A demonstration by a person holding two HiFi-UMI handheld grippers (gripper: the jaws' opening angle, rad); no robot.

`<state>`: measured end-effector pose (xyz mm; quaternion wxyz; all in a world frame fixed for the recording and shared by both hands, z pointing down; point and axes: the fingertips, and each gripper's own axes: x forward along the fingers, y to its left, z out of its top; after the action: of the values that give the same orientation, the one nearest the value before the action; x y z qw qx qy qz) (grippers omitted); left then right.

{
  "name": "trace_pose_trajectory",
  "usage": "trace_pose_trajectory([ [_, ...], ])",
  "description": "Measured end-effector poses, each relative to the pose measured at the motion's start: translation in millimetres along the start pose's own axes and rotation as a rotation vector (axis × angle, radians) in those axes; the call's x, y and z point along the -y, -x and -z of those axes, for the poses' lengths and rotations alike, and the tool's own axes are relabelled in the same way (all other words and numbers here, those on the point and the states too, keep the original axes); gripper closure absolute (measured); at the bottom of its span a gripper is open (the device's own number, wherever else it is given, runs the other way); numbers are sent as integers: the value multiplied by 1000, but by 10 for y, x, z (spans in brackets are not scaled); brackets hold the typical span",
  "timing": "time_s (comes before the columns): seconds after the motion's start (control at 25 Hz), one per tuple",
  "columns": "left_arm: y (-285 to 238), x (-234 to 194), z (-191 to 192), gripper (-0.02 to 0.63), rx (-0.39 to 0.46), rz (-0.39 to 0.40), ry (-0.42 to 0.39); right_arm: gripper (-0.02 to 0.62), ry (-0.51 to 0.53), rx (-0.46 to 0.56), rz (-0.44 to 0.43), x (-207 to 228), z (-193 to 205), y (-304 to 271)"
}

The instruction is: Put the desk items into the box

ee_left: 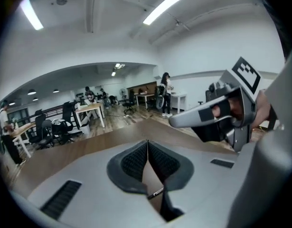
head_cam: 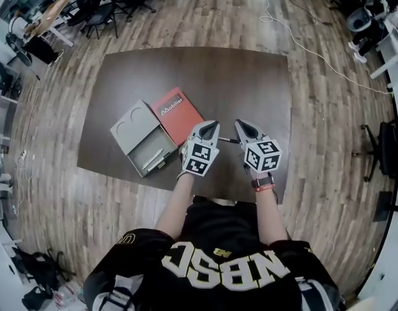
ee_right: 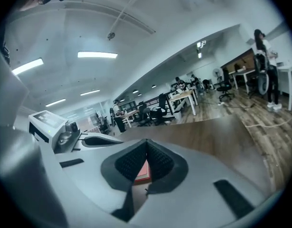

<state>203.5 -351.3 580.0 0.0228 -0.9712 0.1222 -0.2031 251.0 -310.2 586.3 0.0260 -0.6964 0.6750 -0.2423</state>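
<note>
The table (head_cam: 250, 83) is smooth and matt, the floor (head_cam: 328, 128) wood planks, the box (head_cam: 129, 135) matt.

room was evenly bright; light came from ceiling strip lamps (ee_left: 164, 6), also overhead in right gripper view. shadows on counter (head_cam: 250, 76) were weak, diffuse. heavy fisheye bending and black vignette ringed all views. near foreground was soft, slightly smeared; far room sharper. right gripper view looked cool, bluish.

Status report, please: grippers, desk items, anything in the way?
Left gripper shut, empty. Right gripper shut, empty. Red notebook beside box, dark pen on table between grippers. Nothing blocking seen.
</note>
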Motion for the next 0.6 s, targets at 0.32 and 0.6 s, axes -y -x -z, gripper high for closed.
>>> trace_pose_trajectory([
  [0.32, -469, 414, 484, 589, -159, 309, -123, 588, -104, 21, 166, 352, 189, 79],
  [0.6, -564, 650, 795, 588, -274, 516, -242, 586, -162, 20, 239, 381, 297, 175],
])
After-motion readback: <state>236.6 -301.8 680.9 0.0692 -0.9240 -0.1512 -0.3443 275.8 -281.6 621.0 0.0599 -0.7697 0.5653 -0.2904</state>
